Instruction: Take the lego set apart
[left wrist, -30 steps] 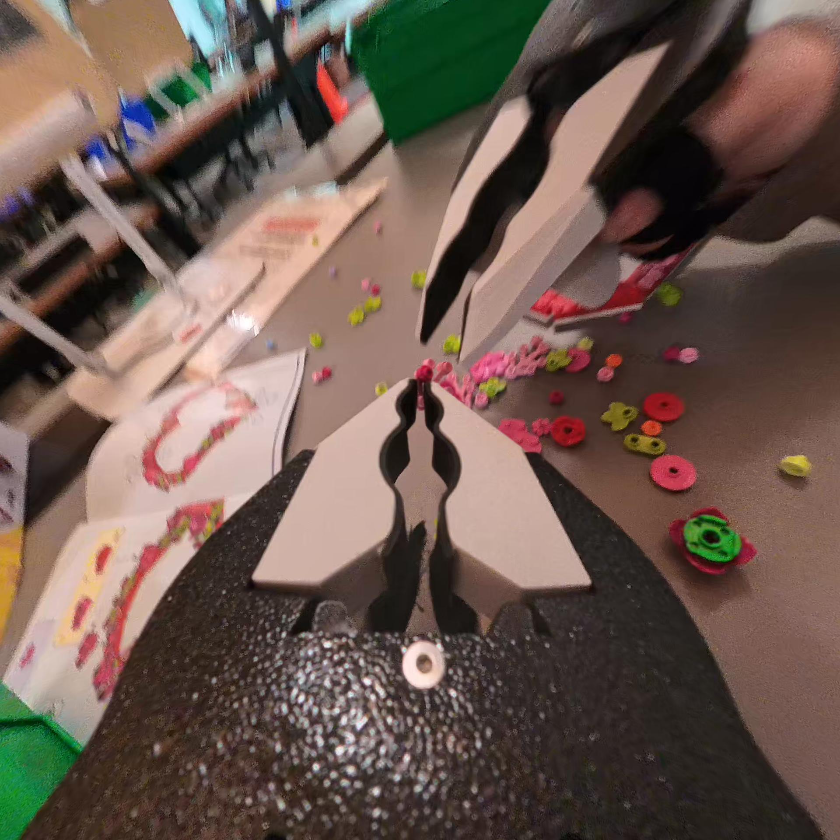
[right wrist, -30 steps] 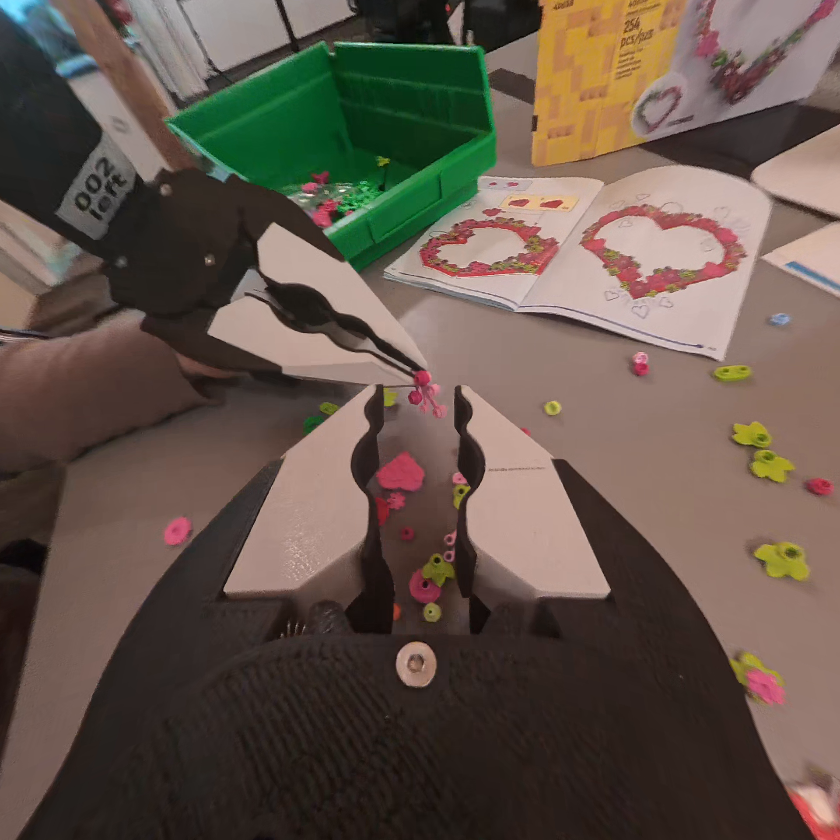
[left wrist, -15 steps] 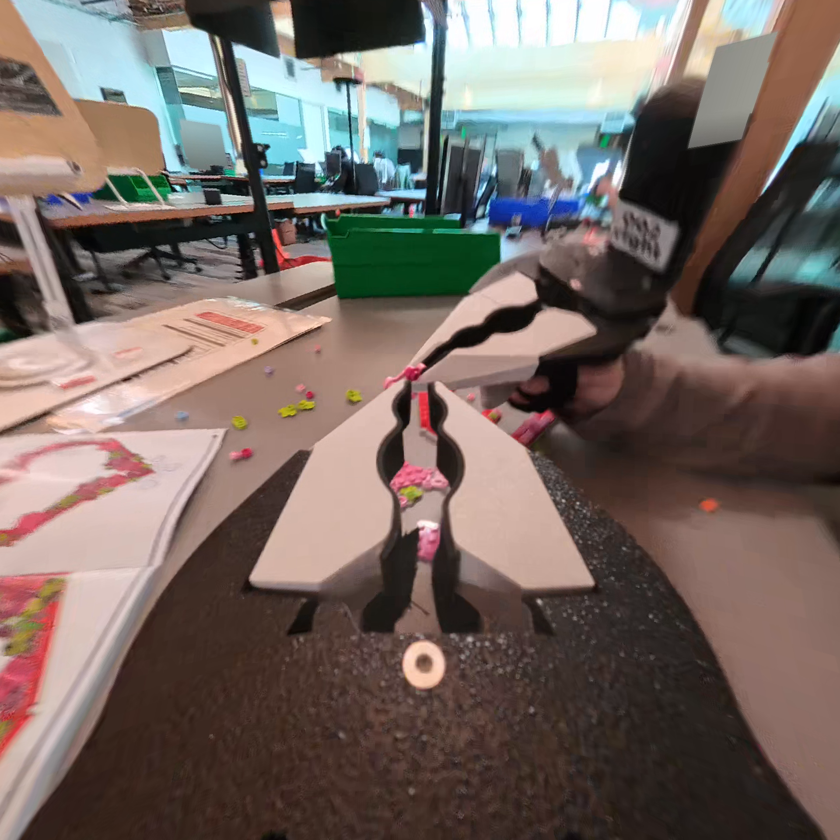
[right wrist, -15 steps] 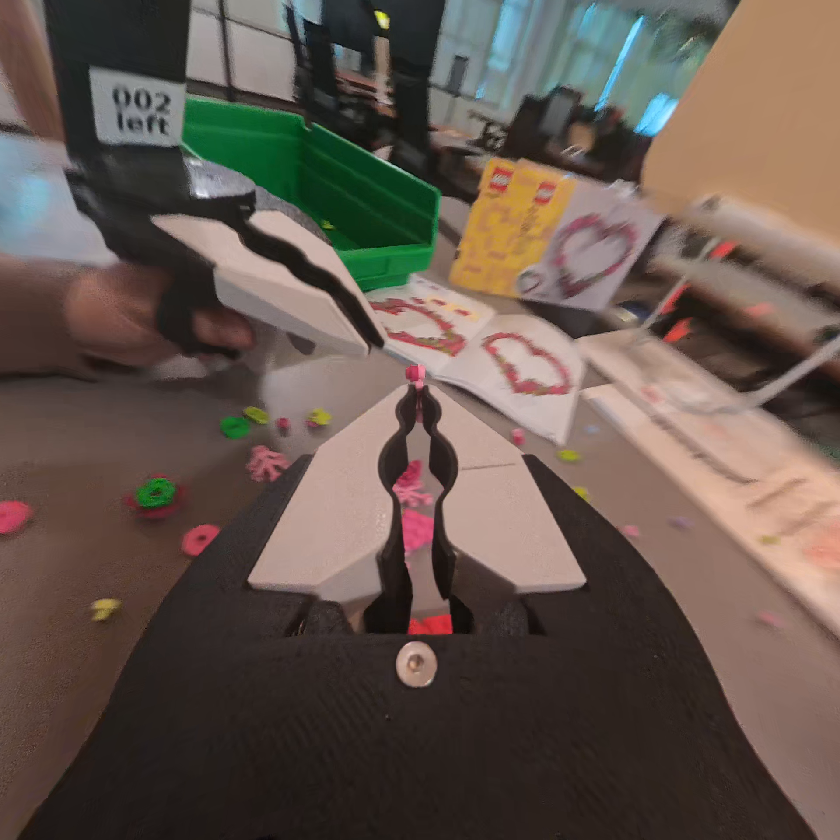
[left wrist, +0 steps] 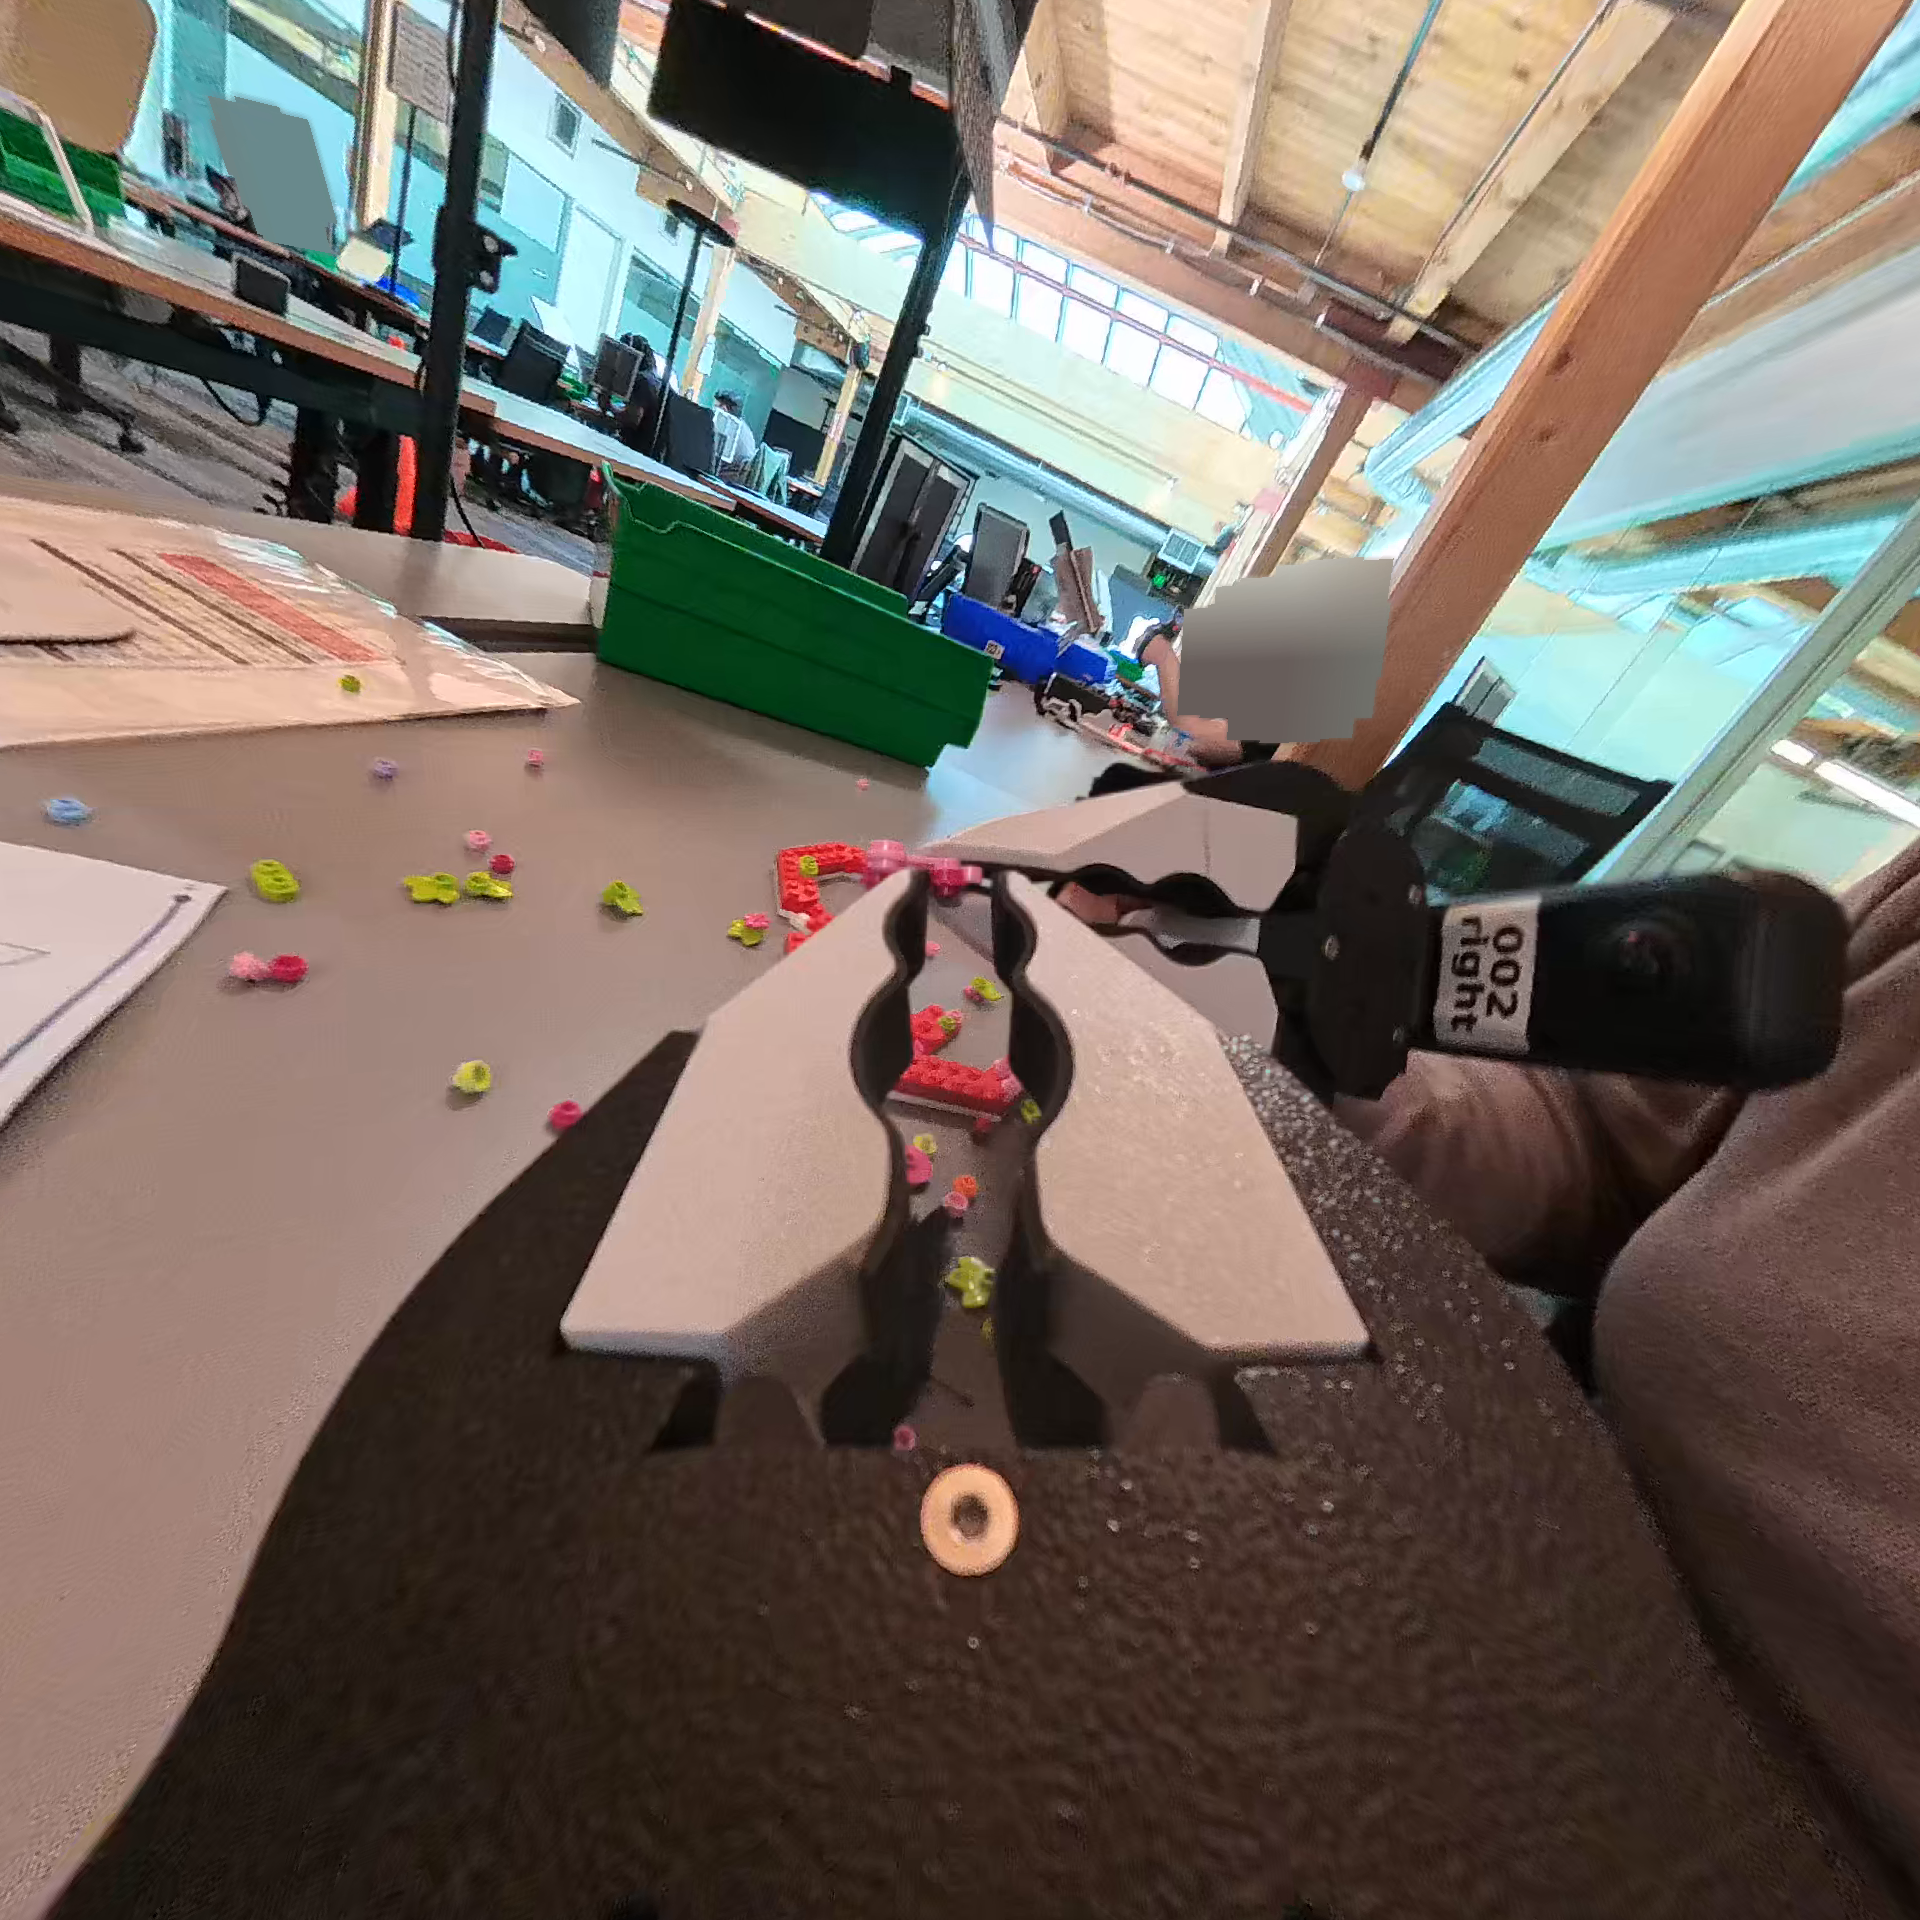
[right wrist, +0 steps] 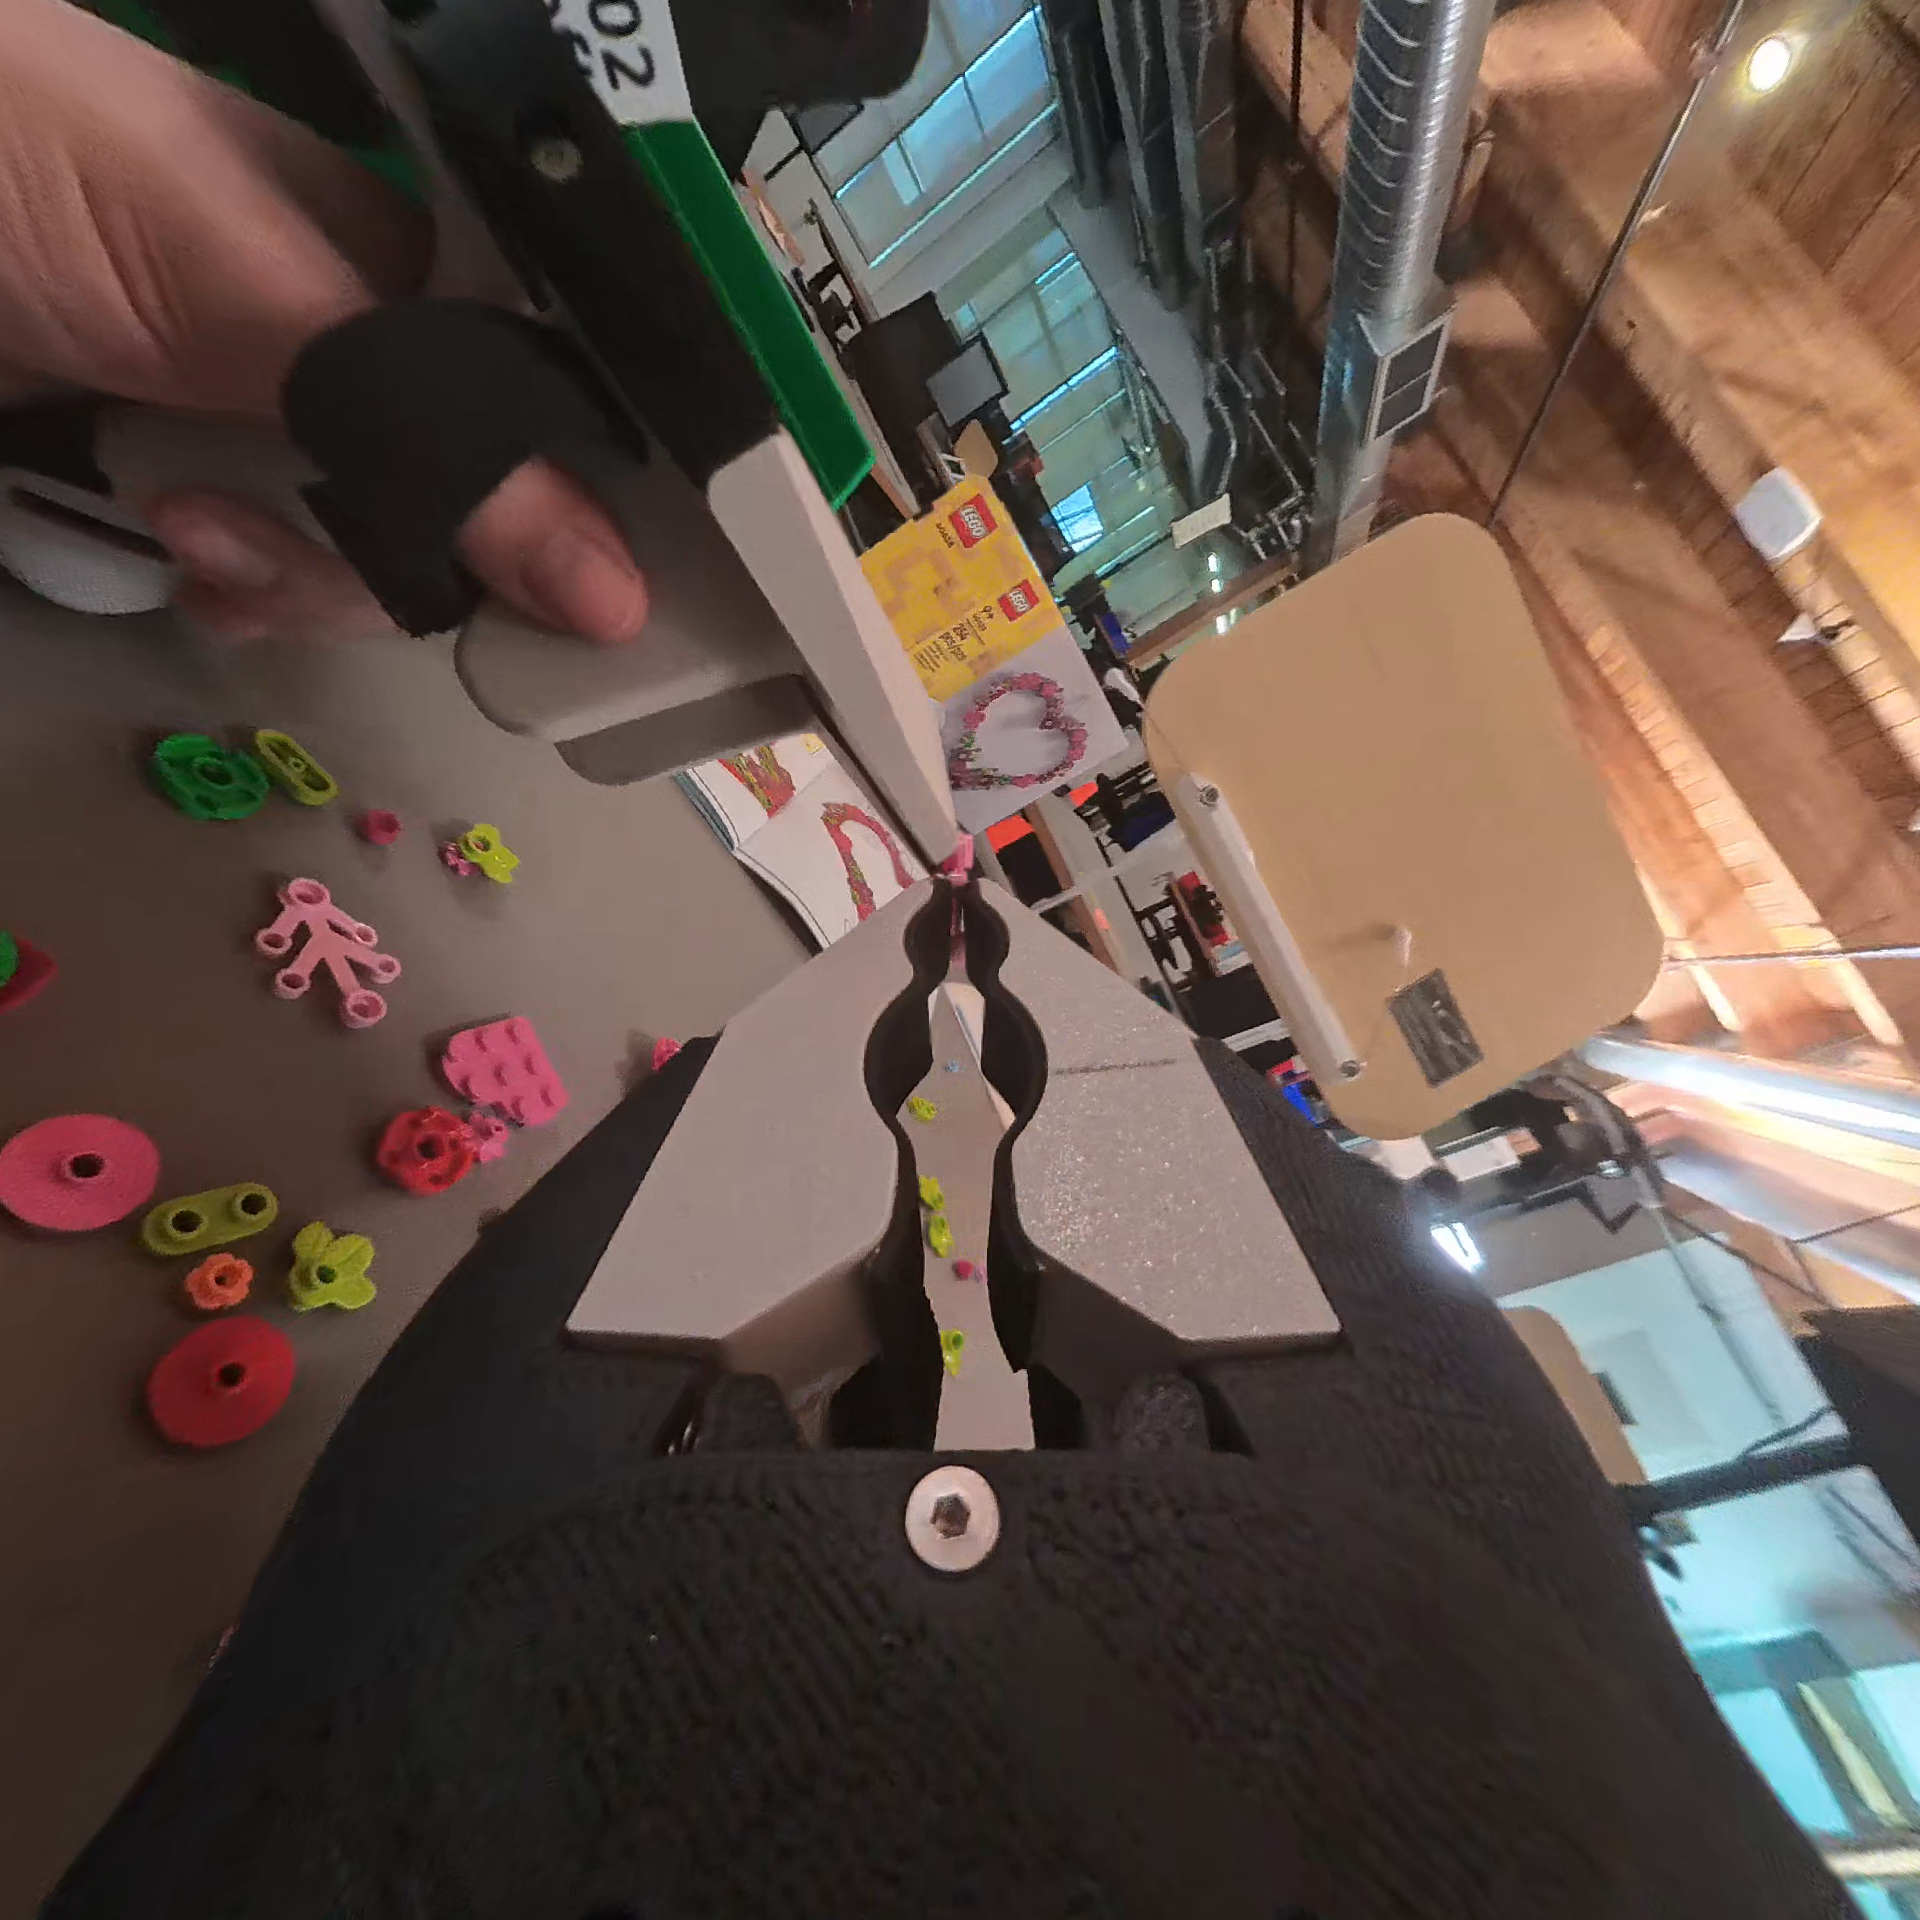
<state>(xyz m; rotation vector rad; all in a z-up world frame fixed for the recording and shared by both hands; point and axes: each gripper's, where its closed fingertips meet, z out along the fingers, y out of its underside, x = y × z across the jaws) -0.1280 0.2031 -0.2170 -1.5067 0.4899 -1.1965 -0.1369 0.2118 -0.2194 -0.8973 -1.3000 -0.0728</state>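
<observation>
A small pink lego piece (left wrist: pixel 951 879) hangs above the grey table (left wrist: pixel 312 1195), held between both grippers. My left gripper (left wrist: pixel 953 883) has its jaws a narrow gap apart with the piece pinched between the tips. My right gripper (left wrist: pixel 938 862) comes in from the right, rolled on its side, and meets it tip to tip. In the right wrist view my right gripper (right wrist: pixel 953 899) is shut on the thin pink piece (right wrist: pixel 953 920), and the left gripper's tip (right wrist: pixel 940 847) touches the piece's far end. Red plates of the set (left wrist: pixel 956 1081) lie on the table below.
Loose pieces are scattered on the table: a pink branch (right wrist: pixel 322 951), a pink plate (right wrist: pixel 506 1070), red discs (right wrist: pixel 220 1382), lime leaves (left wrist: pixel 447 886). A green bin (left wrist: pixel 790 665), an open booklet (left wrist: pixel 62 966), a yellow box (right wrist: pixel 977 603) and a tan board (right wrist: pixel 1392 821) stand farther off. Left and right tips are no more than a few centimetres apart. The pink plate (right wrist: pixel 506 1070) is about equally far from each gripper, around 10 cm.
Both grippers have risen and tilted up from the table. The right gripper closed on the pink piece and has rolled onto its side. The left jaws stand a little wider than before.
</observation>
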